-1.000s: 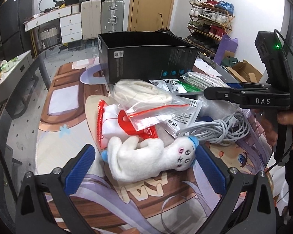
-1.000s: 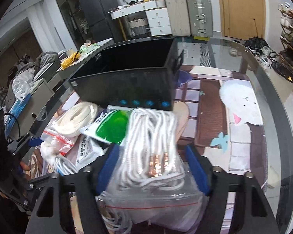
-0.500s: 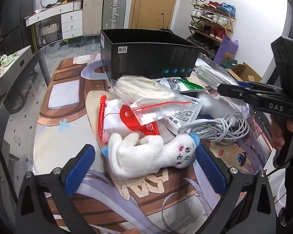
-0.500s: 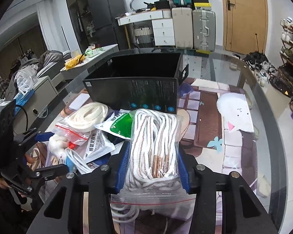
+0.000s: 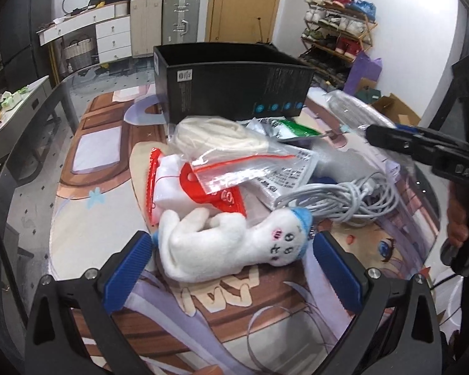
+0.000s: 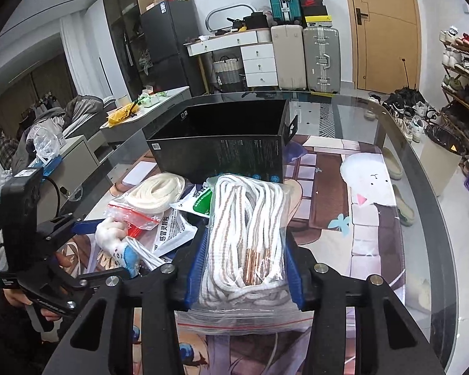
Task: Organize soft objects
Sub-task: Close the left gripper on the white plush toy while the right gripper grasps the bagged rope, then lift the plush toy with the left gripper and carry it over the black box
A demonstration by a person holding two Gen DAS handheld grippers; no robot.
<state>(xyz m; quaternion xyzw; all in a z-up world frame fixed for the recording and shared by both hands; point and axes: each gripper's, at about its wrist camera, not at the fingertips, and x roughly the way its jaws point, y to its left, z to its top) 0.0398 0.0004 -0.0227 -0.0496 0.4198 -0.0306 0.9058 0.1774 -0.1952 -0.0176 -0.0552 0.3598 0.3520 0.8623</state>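
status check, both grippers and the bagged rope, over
Right gripper shut on bag of striped rope, lifted short of the black box. Left gripper open around the white plush toy, not gripping. Box open, nothing blocking.

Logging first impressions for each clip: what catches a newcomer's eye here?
The right claw clamped on a zip bag of white cord, held before the open black box. Next, the white plush toy lying between the left claw's open blue pads, at the pile's near edge.
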